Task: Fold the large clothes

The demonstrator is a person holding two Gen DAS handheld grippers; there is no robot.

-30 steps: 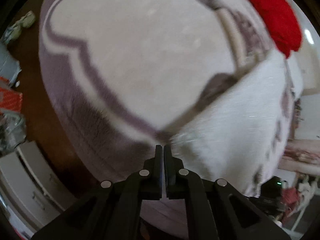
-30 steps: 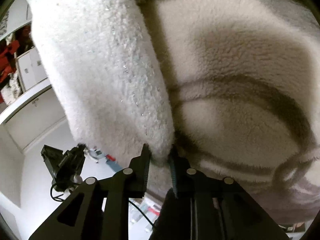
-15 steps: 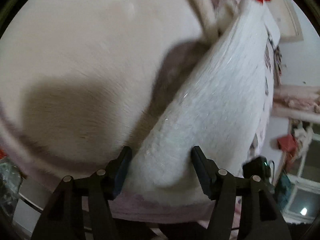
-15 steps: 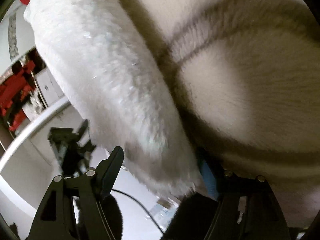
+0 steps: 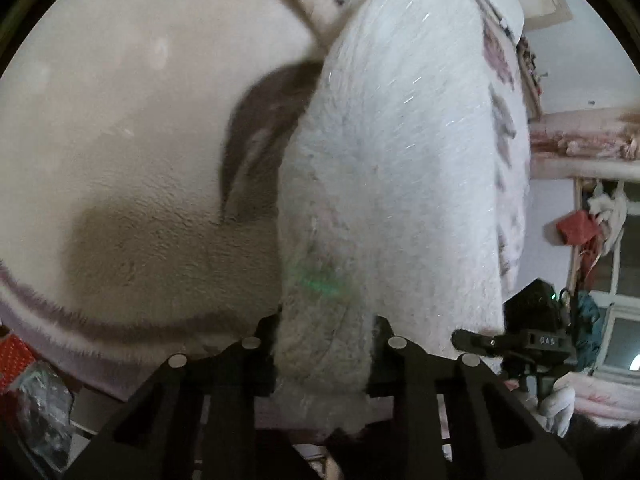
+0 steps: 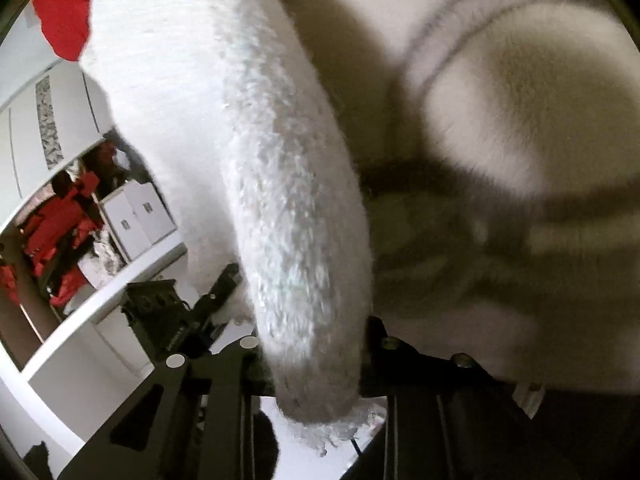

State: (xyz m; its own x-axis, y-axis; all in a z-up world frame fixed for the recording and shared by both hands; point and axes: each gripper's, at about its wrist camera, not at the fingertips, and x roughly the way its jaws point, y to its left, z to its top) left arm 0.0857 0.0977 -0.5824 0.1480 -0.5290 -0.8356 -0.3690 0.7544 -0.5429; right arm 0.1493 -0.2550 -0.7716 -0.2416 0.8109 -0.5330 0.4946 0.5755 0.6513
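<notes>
A large fluffy white garment lies folded on a cream blanket with grey-purple lines. In the left wrist view my left gripper has its jaws closed on a thick folded edge of the garment. In the right wrist view my right gripper likewise clamps a thick roll of the same white garment, over the blanket. The fingertips of both are partly buried in the fleece. The other gripper shows at the right of the left wrist view.
A red cloth lies at the garment's far end. White cabinets and red clothes stand to the left in the right wrist view. A window and hanging clothes are at right.
Both grippers opened wide around the garment's folded edge, then closed on thick bunches of it. The cameras have come closer to the fabric.
</notes>
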